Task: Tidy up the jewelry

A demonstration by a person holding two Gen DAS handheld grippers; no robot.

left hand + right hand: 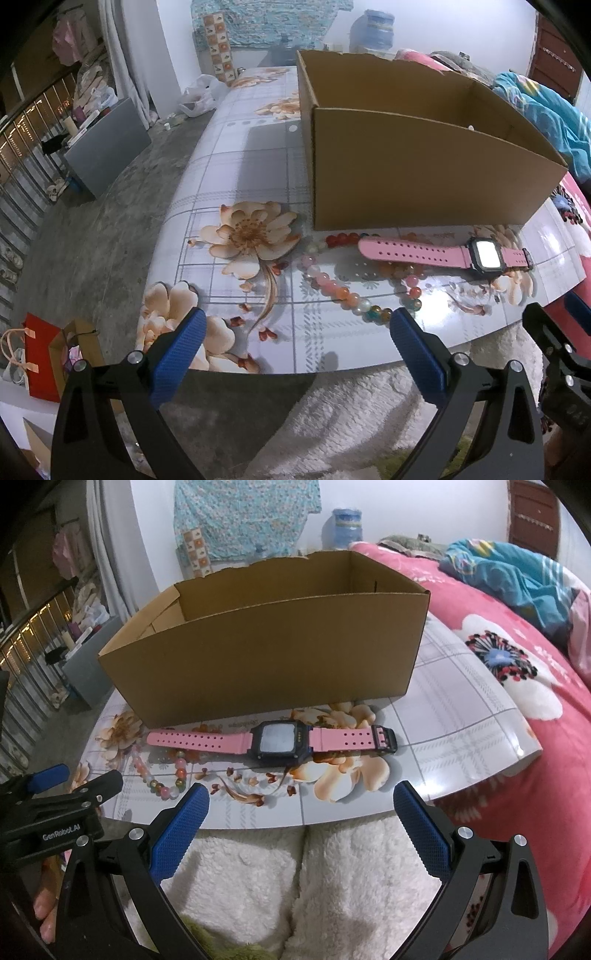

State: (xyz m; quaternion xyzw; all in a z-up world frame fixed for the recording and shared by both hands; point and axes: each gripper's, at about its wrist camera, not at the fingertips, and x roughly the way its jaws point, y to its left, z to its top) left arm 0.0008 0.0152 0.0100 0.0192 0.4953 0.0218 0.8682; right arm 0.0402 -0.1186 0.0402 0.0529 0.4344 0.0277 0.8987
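Observation:
A pink-strapped digital watch [447, 254] lies flat on the floral table in front of an open cardboard box [417, 173]; it shows in the right wrist view too [273, 740], with the box [266, 664] behind it. A beaded bracelet [343, 291] of pink, orange and green beads loops under the watch strap, also seen in the right wrist view [166, 779]. My left gripper [297, 328] is open and empty at the table's near edge, just short of the beads. My right gripper [301, 805] is open and empty, short of the watch.
The floral table [236, 177] ends at a near edge over a white fluffy cover [332, 878]. A pink flowered bed [517, 672] lies to the right. Concrete floor [110, 229] with a grey box and gift bags [40, 354] lies to the left.

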